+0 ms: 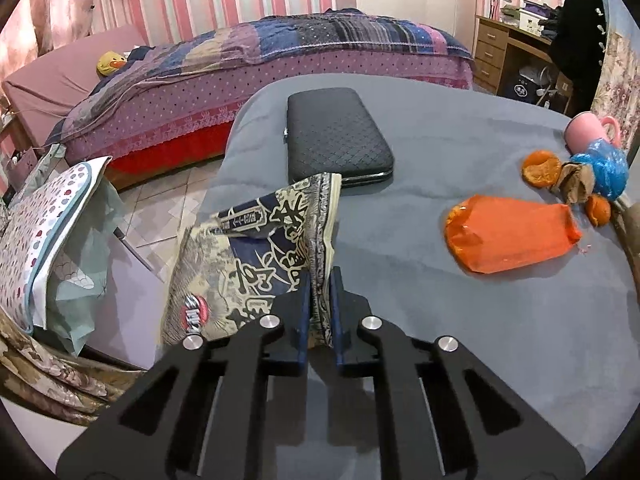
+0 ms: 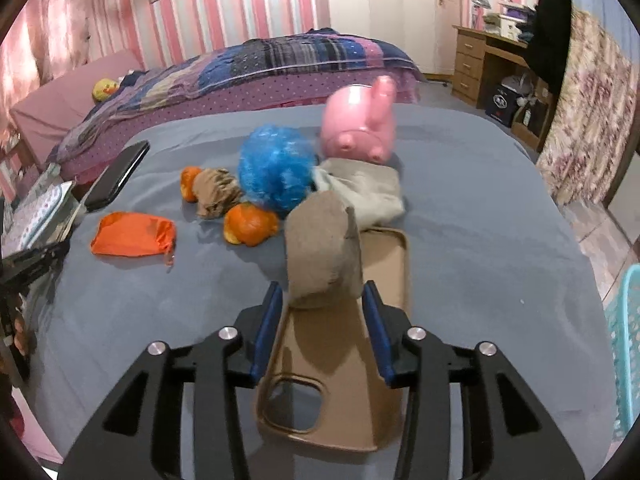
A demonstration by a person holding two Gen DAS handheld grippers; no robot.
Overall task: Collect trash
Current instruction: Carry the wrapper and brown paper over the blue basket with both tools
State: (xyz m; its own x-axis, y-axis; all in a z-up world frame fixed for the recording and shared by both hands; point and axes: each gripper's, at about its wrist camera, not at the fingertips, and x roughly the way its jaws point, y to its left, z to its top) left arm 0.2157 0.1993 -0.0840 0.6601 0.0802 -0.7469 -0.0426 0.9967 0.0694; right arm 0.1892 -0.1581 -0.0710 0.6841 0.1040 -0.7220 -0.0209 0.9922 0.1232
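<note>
In the left wrist view, the left gripper is clenched on the crimped edge of a crumpled printed foil snack wrapper in navy and cream, which is lifted off the grey blanket-covered surface. A black quilted rectangular case lies just beyond, at twelve o'clock. At two o'clock an orange crumpled plastic bag is seen, and farther out pieces of orange fruit peel, a crumpled brown paper scrap, a blue plastic wad and a pink cup on its side. No bin is identified with certainty here.

In the right wrist view, the right gripper stands released, its blue pads apart on either side of a folded brown paper wad, without visible pressing. The wad rests over a tan phone case, with a grey cloth behind at twelve o'clock. A turquoise slotted basket shows at three o'clock.

To be done well, the wad alone should be pinched, the phone case being left on the surface, and the wrapper should be kept gripped by its seam until a container is reached.
</note>
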